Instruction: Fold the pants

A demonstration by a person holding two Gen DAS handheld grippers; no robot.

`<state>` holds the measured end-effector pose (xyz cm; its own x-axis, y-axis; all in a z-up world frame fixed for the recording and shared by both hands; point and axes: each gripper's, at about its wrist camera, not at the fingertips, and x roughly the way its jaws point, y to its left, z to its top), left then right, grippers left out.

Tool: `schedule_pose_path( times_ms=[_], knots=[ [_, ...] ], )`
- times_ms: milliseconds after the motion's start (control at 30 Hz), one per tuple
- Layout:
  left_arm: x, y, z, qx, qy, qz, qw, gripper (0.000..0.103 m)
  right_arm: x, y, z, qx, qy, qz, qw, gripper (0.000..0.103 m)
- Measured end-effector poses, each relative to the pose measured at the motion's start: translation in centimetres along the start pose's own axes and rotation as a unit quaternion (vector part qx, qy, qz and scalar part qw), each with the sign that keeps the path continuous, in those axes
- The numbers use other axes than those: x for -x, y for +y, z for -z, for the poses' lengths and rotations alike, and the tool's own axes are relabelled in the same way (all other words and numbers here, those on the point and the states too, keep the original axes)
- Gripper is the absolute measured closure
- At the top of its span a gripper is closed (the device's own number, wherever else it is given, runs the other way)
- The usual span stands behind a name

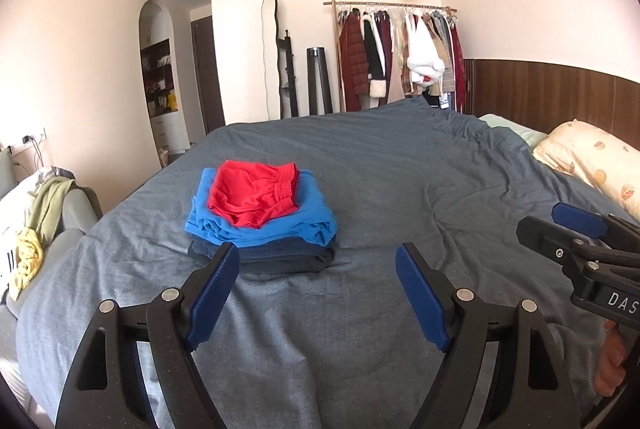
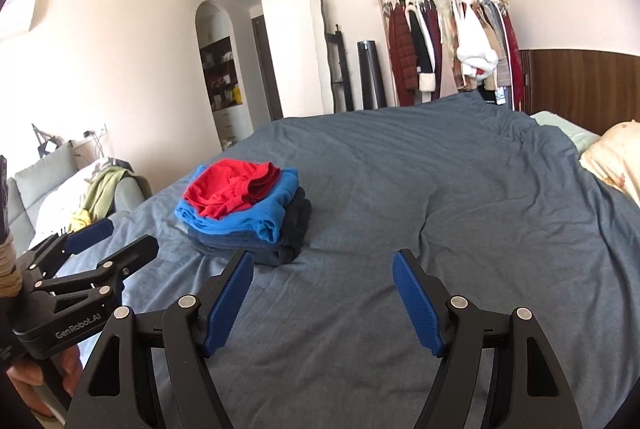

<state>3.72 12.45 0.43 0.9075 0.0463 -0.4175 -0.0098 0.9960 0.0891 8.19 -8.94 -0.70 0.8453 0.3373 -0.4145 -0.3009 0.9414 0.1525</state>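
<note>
My left gripper [image 1: 318,269] and right gripper [image 2: 323,279] both hang released above the bed [image 1: 380,165], jaws spread wide, gripping nothing. The folded pants sit stacked ahead of me: red pair [image 1: 254,195] on top, blue pair [image 1: 304,225] under it, dark pair [image 1: 280,257] at the bottom. My right view shows the stack's folded edges side-on; my left view shows more of the pillow [image 1: 592,161]
</note>
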Motion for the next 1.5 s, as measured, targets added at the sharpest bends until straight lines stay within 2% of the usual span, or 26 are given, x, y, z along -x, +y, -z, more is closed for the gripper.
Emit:
schedule_pose_path(
  times_ms=[567,800,1200,1500],
  knots=[
    [4.3,-1.3,0.9,-0.004,-0.01,-0.008,0.9999,0.019,5.8,0.1,1.4,0.007,-0.024,0.017,1.0,0.031],
    [4.6,-1.6,1.0,-0.004,-0.011,-0.008,0.9999,0.015,6.4,-0.3,1.8,0.003,-0.022,0.022,1.0,0.031],
    [5.4,-1.8,1.2,-0.004,-0.008,-0.017,0.9998,0.0,6.9,-0.9,2.5,0.0,-0.014,0.028,1.0,0.031],
    [5.4,-2.1,1.4,-0.009,-0.004,-0.031,0.9995,0.0,6.8,-1.2,2.7,-0.001,-0.009,0.03,1.0,0.031]
  ],
)
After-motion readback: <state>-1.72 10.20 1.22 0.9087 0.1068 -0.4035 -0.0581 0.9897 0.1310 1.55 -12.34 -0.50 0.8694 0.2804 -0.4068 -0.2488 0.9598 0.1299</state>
